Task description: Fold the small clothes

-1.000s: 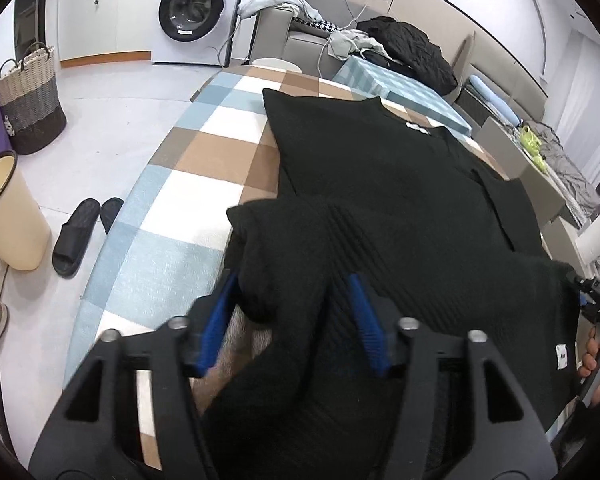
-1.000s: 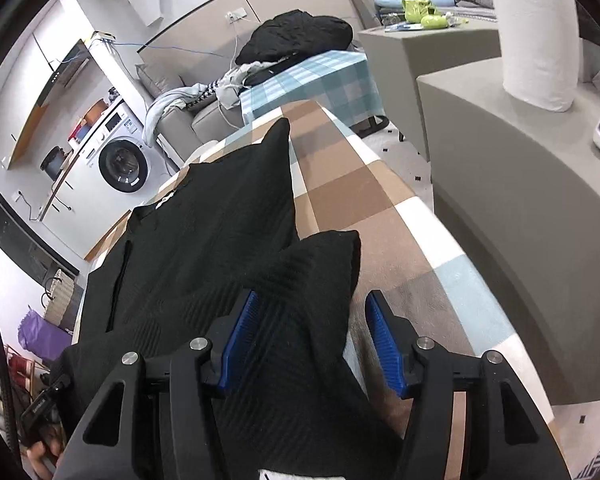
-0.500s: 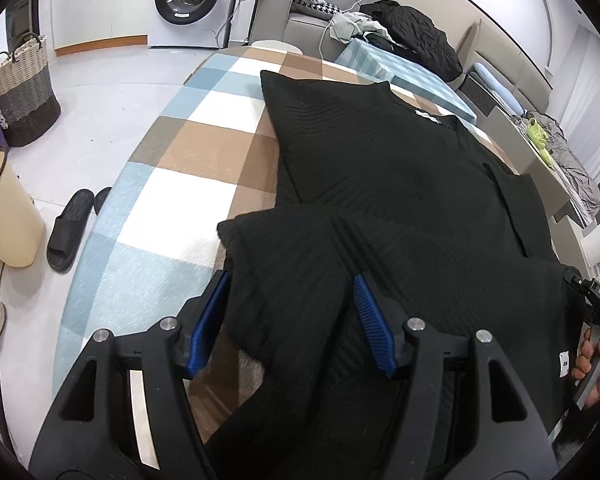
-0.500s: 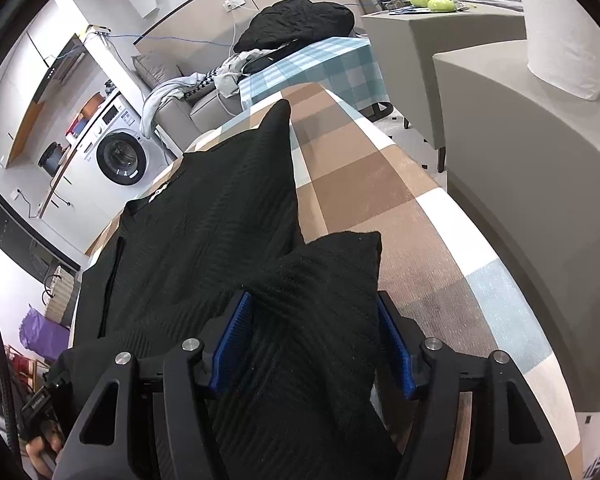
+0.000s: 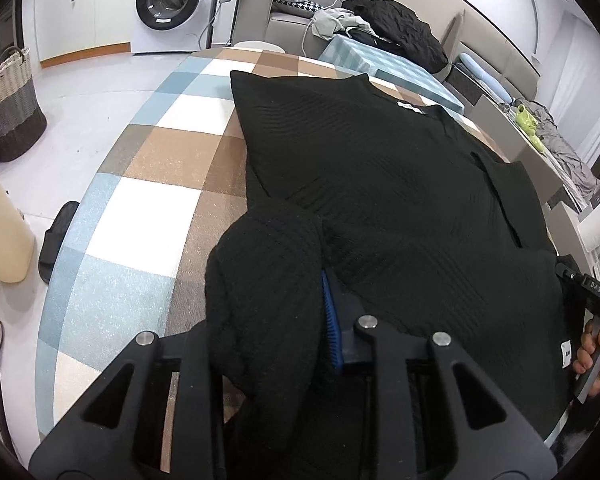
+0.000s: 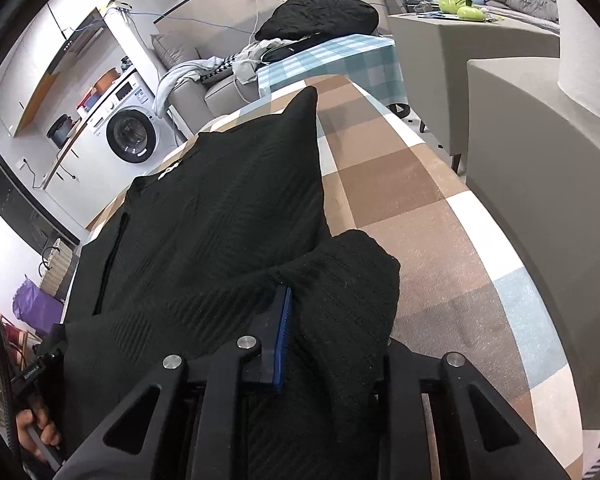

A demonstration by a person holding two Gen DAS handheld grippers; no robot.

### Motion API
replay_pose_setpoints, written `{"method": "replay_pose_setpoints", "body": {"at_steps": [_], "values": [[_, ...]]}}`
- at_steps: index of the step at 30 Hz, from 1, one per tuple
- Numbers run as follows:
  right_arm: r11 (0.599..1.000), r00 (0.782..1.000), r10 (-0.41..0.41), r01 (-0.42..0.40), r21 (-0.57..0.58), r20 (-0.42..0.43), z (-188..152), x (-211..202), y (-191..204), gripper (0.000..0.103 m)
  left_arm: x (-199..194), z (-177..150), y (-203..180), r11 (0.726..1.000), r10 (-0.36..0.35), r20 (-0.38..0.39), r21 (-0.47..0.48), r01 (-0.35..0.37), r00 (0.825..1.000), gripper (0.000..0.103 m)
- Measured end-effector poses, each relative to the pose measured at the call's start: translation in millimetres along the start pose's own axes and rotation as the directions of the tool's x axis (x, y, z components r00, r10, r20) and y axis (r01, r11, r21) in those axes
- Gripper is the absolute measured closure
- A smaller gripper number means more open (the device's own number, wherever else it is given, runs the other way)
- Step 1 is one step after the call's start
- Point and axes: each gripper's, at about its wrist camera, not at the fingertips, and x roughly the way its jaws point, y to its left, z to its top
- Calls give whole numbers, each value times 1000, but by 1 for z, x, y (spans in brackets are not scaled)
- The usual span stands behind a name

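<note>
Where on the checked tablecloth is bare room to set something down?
Two free strips on the checked tablecloth: between the black knit sweater and the floor-side edge, and between it and the grey counter. The middle is covered.

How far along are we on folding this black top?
Early. Done: the black knit top lies spread flat on the checked table cover. In hand: the jaws of the left gripper and right gripper have just been closing, and each now pinches a near-edge corner of the fabric. Left: no fold across the body shows yet.

Sweater [image 5: 380, 184] on table [image 5: 140, 208], basket [image 5: 10, 104] left
</note>
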Motion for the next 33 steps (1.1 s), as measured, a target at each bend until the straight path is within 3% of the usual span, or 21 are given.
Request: {"method": "replay_pose_setpoints", "body": {"at_steps": [24, 33], "values": [[997, 996, 82, -82, -1, -42, -18, -14, -11, 84, -36, -35, 11, 999, 9, 12, 50, -10, 1000, 80], [996, 995, 91, -90, -11, 29, -12, -31, -21, 88, -61, -41, 13, 995, 72, 98, 62, -79, 993, 79]]}}
